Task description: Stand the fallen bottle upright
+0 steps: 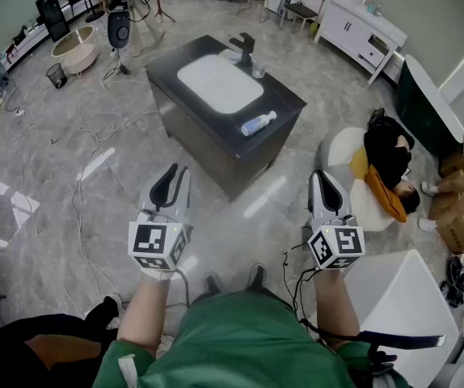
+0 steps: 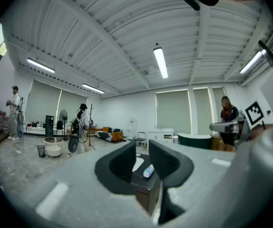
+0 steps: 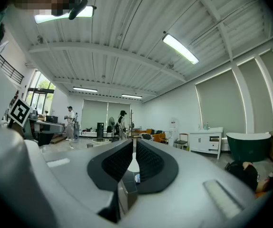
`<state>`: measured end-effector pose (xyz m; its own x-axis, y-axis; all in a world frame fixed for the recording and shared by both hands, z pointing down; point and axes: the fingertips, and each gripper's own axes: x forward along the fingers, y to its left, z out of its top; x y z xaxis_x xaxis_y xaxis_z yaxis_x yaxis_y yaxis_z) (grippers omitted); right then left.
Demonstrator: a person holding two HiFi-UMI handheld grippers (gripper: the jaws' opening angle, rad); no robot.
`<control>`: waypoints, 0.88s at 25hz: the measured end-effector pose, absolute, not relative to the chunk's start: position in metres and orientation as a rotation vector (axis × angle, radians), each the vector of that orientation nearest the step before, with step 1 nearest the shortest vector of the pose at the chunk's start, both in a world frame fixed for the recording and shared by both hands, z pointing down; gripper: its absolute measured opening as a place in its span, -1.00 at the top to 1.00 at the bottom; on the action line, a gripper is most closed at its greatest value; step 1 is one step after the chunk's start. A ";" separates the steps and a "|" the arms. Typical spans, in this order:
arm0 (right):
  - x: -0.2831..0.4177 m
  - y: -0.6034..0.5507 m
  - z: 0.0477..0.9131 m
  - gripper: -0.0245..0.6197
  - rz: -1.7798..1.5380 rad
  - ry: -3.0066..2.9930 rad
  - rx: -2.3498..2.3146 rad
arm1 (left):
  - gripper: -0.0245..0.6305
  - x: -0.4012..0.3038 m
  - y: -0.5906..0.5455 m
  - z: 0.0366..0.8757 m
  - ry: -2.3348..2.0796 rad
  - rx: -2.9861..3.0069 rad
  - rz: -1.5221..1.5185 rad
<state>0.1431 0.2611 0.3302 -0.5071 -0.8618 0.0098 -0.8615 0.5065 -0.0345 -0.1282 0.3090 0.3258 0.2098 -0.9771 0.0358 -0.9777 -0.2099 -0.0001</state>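
A clear bottle with a blue label (image 1: pixel 258 124) lies on its side near the front right corner of the dark counter (image 1: pixel 284 95), beside the white sink basin (image 1: pixel 218 82). Both grippers hang level over the floor, well short of the counter. My left gripper (image 1: pixel 175 172) has its jaws a little apart with nothing in them. In the left gripper view (image 2: pixel 142 148) the bottle (image 2: pixel 148 171) shows far off through the gap. My right gripper (image 1: pixel 322 176) is shut and empty. The right gripper view (image 3: pixel 134 148) gives only a sliver of the bottle (image 3: pixel 137 178).
A black faucet (image 1: pixel 246 47) and a glass (image 1: pixel 258 69) stand at the counter's back. A person sits on a white seat (image 1: pixel 341 156) at the right. A white box (image 1: pixel 398 301) is near my right arm. Cables (image 1: pixel 82 208) trail across the floor at the left.
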 end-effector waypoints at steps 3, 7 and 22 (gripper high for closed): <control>0.142 0.261 0.331 0.86 -0.064 2.720 -1.562 | 0.68 -0.130 0.310 0.324 -1.959 2.426 0.040; 0.136 0.255 0.331 0.86 -0.045 2.696 -1.612 | 0.68 -0.144 0.307 0.325 -1.957 2.430 0.036; 0.108 0.236 0.333 0.61 -0.046 2.681 -1.740 | 0.52 -0.189 0.280 0.347 -1.873 2.436 0.044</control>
